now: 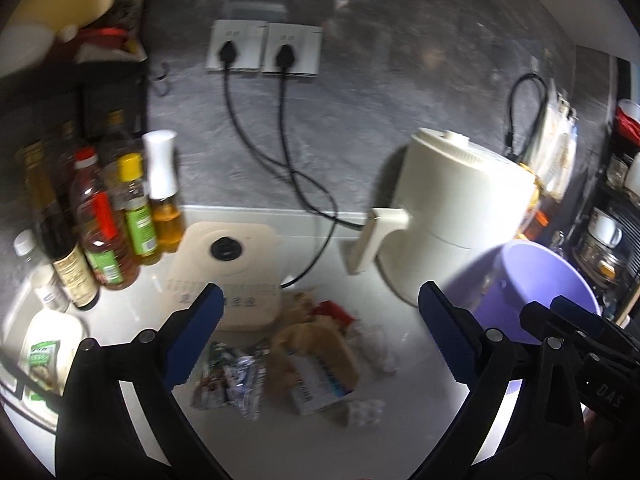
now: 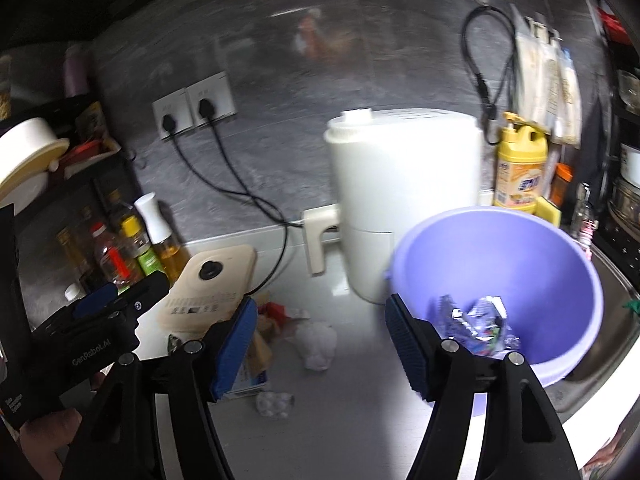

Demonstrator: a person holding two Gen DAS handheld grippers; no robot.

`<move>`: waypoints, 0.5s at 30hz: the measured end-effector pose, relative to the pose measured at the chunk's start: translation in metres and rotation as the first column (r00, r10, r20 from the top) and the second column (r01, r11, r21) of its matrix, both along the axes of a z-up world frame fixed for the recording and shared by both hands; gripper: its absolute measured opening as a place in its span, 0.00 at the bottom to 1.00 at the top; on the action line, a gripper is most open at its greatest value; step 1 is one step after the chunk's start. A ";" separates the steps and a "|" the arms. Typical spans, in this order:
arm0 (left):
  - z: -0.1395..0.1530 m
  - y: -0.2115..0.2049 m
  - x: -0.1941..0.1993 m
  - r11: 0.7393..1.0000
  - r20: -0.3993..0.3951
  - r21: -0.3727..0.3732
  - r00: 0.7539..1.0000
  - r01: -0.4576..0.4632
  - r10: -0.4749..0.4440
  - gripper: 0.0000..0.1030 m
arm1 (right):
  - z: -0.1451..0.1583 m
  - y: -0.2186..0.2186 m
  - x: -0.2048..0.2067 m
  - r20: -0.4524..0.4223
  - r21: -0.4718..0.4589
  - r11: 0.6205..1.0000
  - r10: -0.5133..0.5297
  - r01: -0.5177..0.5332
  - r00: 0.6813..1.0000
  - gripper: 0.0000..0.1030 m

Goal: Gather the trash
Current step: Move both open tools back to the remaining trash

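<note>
Trash lies heaped on the white counter [image 1: 304, 452]: foil wrappers [image 1: 236, 380], a torn brown carton [image 1: 320, 360] and crumpled tissue [image 1: 378, 346]. The left gripper [image 1: 318, 332] hangs above it, jaws wide apart and empty. The right gripper [image 2: 320, 344] is likewise spread and empty beside the purple basin [image 2: 560, 280], which holds wrappers [image 2: 478, 326]. Recommended: lower the left gripper squarely over one piece, close firmly, and keep clear of the beige appliance [image 1: 228, 268].
</note>
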State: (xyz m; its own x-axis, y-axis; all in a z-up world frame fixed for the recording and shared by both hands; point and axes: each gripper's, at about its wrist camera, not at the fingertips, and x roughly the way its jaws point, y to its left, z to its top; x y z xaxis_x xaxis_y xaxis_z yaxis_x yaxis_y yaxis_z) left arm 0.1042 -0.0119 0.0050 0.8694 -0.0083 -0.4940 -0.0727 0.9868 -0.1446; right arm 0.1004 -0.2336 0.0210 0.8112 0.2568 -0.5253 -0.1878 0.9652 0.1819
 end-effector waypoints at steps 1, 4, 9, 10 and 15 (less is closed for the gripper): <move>-0.001 0.003 -0.002 1.000 -0.001 0.001 1.000 -0.007 0.007 0.94 | -0.002 0.005 0.000 -0.004 -0.003 1.000 0.013 -0.013 1.000 0.64; -0.007 0.015 -0.007 0.999 -0.012 0.001 0.999 -0.034 0.034 0.94 | -0.007 0.016 0.002 -0.018 -0.010 0.999 0.040 -0.040 0.999 0.65; -0.022 0.032 -0.013 0.998 -0.052 -0.003 0.996 -0.070 0.070 0.94 | -0.020 0.033 0.002 -0.046 -0.027 0.997 0.077 -0.079 0.996 0.71; -0.025 0.035 -0.013 0.997 -0.061 -0.004 0.995 -0.075 0.075 0.94 | -0.024 0.037 0.002 -0.054 -0.030 0.996 0.082 -0.084 0.995 0.72; -0.047 0.047 -0.011 0.996 -0.109 -0.008 0.990 -0.093 0.091 0.94 | -0.043 0.048 0.004 -0.098 -0.047 0.994 0.098 -0.103 0.990 0.75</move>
State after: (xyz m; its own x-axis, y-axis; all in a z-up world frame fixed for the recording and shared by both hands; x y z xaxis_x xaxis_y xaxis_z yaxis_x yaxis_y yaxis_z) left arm 0.0929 0.0346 -0.0418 0.8079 0.0624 -0.5860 -0.1793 0.9733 -0.1435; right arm 0.1047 -0.1860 -0.0218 0.7282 0.3053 -0.6136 -0.2688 0.9508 0.1540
